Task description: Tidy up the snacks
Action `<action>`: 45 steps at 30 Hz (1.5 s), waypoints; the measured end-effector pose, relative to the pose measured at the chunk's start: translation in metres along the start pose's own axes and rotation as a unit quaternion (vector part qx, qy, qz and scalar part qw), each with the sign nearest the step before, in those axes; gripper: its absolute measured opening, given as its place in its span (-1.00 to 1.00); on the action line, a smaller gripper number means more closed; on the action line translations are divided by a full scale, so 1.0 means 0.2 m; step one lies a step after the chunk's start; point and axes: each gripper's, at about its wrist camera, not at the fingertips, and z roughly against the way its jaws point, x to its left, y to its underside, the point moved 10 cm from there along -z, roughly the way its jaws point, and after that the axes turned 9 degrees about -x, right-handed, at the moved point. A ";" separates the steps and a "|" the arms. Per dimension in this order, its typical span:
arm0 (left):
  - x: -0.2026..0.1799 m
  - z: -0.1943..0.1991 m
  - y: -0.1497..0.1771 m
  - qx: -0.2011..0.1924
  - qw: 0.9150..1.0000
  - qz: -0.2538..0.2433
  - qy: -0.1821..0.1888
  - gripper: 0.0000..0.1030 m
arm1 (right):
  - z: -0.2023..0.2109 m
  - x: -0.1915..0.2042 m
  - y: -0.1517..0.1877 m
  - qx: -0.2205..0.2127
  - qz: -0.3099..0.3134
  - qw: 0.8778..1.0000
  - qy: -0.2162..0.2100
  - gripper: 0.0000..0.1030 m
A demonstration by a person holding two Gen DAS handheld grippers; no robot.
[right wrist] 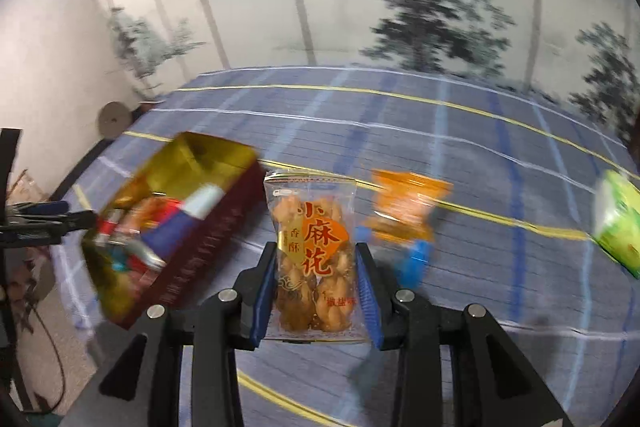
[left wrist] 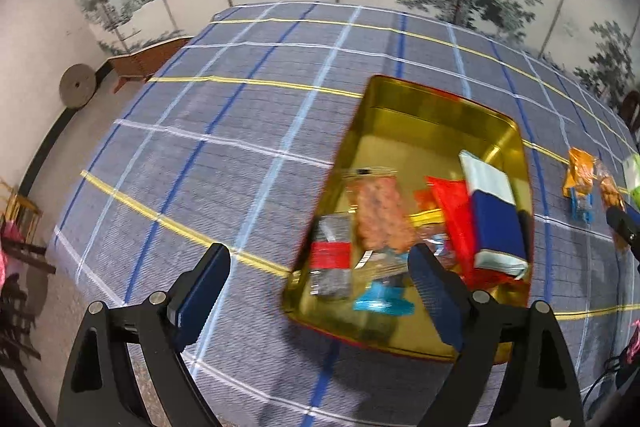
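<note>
gripping a clear twist-snack packet (right wrist: 314, 247) above the cloth, the right gripper (right wrist: 316, 283) pinches it; the left gripper (left wrist: 320, 267) gapes, holding nothing. the gold tin (left wrist: 404, 115) holds several mixed packets, including a blue-and-white box (left wrist: 494, 215).

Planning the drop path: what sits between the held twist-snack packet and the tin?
Only bare checked cloth, judging by the right wrist view: the packet in the right tongs sits just right of the tin.
</note>
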 end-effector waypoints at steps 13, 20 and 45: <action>0.31 0.06 0.10 0.004 0.998 0.034 -0.049 0.72 | -0.23 0.68 0.03 0.035 0.081 0.993 -0.082 -0.28; 0.45 0.08 0.16 0.011 0.996 0.063 -0.066 0.72 | -0.31 0.83 0.01 0.050 0.118 0.988 -0.088 -0.28; 0.41 0.04 0.23 0.034 0.996 0.057 -0.057 0.72 | -0.40 0.93 0.10 0.079 0.131 0.983 -0.100 -0.25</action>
